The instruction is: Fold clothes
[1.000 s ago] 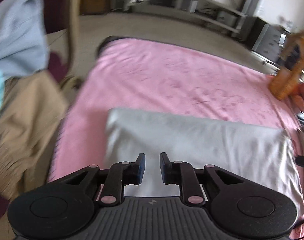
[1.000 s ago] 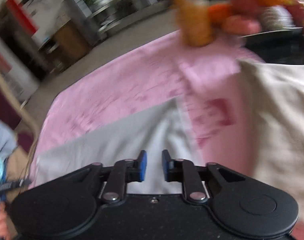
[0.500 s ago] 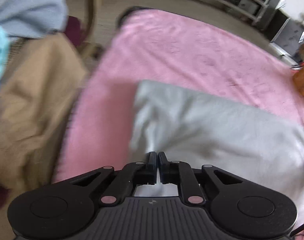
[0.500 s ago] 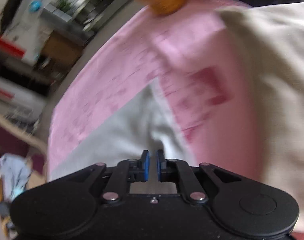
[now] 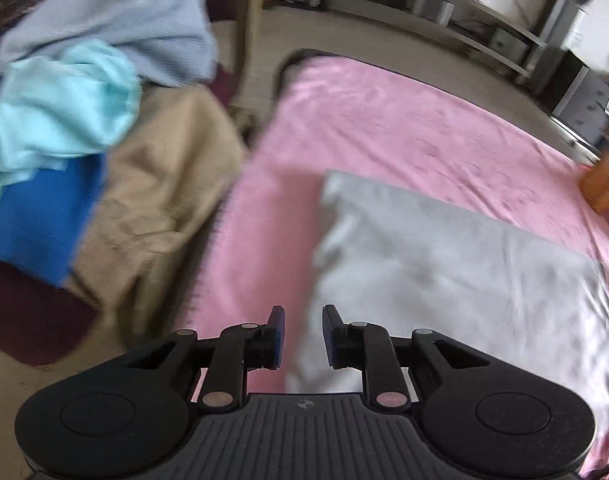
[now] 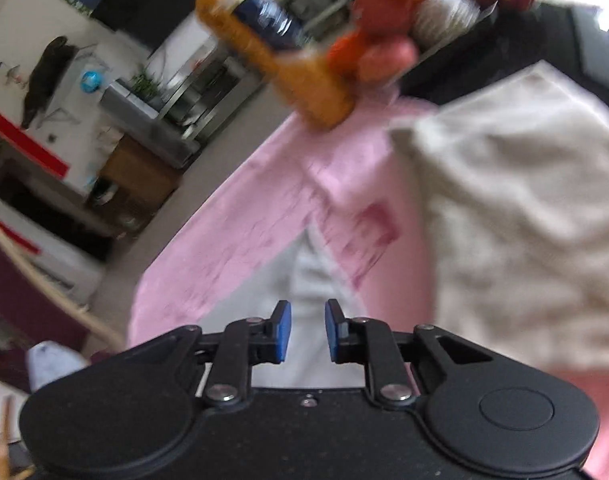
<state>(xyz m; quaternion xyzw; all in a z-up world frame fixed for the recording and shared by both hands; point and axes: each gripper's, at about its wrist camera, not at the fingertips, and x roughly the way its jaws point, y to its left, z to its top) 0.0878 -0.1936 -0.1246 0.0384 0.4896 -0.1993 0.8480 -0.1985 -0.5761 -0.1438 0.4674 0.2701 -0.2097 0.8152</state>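
Note:
A folded pale grey garment (image 5: 444,264) lies flat on the pink cloth (image 5: 384,128) that covers the table. My left gripper (image 5: 303,334) hovers open at the garment's near left corner, nothing between its fingers. In the right wrist view the same grey garment (image 6: 308,280) shows as a narrow strip below my right gripper (image 6: 307,330), which is open and holds nothing. A folded cream garment (image 6: 520,232) lies to the right of it on the pink cloth (image 6: 240,232).
Left of the table a pile of clothes rests on a chair: tan (image 5: 164,208), blue (image 5: 36,220), turquoise (image 5: 60,112) and light blue-grey (image 5: 116,16). An orange drink bottle (image 6: 264,44) and a heap of fruit (image 6: 388,28) stand at the table's far right.
Both grippers were shut on the grey garment half a second ago and have opened, letting it go. The left view has swung left toward the clothes pile.

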